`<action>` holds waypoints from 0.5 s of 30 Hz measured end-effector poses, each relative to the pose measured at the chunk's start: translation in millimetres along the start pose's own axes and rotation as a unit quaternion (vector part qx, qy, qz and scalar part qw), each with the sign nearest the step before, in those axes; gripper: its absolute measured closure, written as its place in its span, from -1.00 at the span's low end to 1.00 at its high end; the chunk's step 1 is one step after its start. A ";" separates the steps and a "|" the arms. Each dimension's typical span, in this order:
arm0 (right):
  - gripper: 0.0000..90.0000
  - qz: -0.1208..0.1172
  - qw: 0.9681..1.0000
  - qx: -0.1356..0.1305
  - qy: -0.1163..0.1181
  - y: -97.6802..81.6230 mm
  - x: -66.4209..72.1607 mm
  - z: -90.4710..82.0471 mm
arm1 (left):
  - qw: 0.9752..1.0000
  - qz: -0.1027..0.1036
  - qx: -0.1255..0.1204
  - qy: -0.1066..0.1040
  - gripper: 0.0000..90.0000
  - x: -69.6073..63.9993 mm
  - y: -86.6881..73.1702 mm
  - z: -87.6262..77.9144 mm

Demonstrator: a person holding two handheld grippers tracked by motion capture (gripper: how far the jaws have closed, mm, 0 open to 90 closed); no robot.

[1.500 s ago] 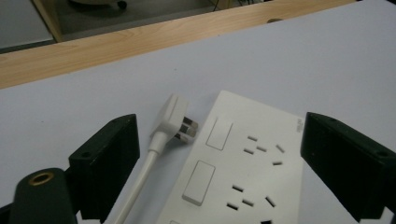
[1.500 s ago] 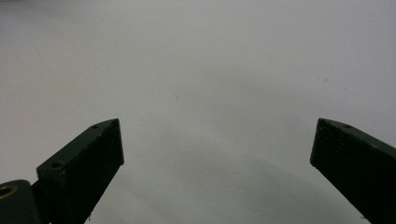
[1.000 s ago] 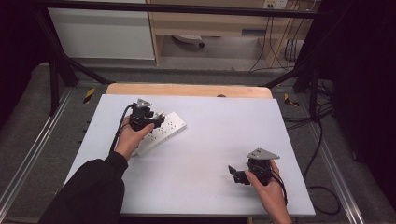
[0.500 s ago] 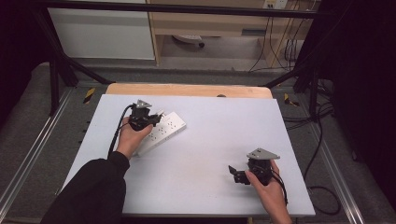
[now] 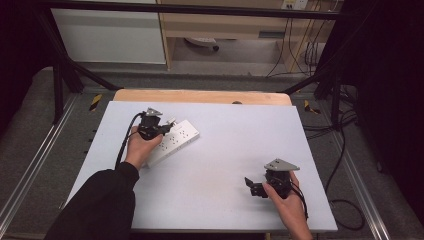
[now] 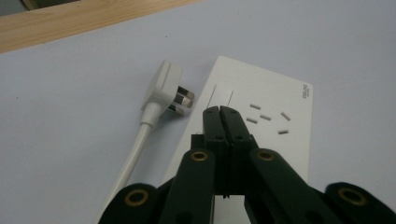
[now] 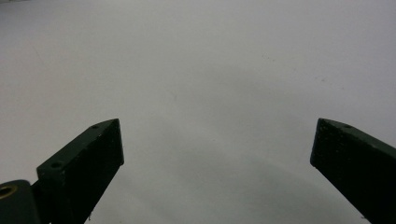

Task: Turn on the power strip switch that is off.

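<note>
A white power strip (image 5: 181,138) lies on the white table (image 5: 220,150) at the back left, its socket slots (image 6: 266,117) facing up. A white plug (image 6: 164,86) with its cable lies loose on the table next to the strip's end. My left gripper (image 6: 219,111) hovers over the strip with its jaws pressed together; they have just been closing, and nothing is between them. The left gripper (image 5: 161,131) is held over the strip's left part. At the front right, my right gripper (image 5: 253,187) stands open above the bare table, its fingers (image 7: 93,154) wide apart.
A wooden strip (image 5: 200,96) borders the table's far edge. Metal rails (image 5: 42,150) run along both sides. Cables (image 5: 345,150) trail on the floor at the right. A shelf unit (image 5: 225,25) stands beyond the table.
The left gripper's jaws look closer together than before. Both hands and the power strip have kept their places.
</note>
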State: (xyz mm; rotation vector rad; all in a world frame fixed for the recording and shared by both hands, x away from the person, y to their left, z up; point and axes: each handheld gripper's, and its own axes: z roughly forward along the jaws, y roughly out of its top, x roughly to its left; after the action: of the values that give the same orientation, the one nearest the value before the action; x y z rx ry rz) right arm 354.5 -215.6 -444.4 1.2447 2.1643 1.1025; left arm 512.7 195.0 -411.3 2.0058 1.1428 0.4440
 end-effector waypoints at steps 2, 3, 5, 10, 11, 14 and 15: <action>-0.93 0.000 1.000 0.000 0.000 0.0 -0.1 -0.1 | 1.000 -0.001 0.003 0.001 1.00 0.8 -0.7 0.9; -0.93 0.000 1.000 0.000 0.000 0.0 -0.2 -0.1 | 1.000 -0.001 0.004 0.001 1.00 1.0 -1.1 1.4; -0.93 0.000 1.000 -0.001 0.001 -0.1 -0.3 0.0 | 1.000 -0.001 0.006 0.002 1.00 1.3 -1.9 2.3; -0.93 0.000 1.000 0.000 0.000 -0.1 -0.4 -0.1 | 1.000 -0.003 0.011 0.005 1.00 3.8 -5.3 4.0; -0.93 0.000 1.000 -0.001 0.000 -0.1 -0.3 -0.2 | 1.000 -0.004 0.011 0.005 1.00 4.3 -5.9 4.3; -0.93 0.000 1.000 0.000 0.000 -0.1 -0.3 -0.2 | 1.000 -0.007 0.012 0.007 1.00 6.9 -7.9 4.8; -0.93 0.000 1.000 0.000 0.000 -0.1 -0.4 -0.2 | 1.000 -0.007 0.012 0.008 1.00 7.6 -8.3 4.8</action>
State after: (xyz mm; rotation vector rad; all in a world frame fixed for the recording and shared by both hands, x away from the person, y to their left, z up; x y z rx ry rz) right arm 354.6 -216.0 -444.4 1.2443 2.1643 1.1036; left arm 515.0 201.8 -421.3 2.0166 1.1758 0.4410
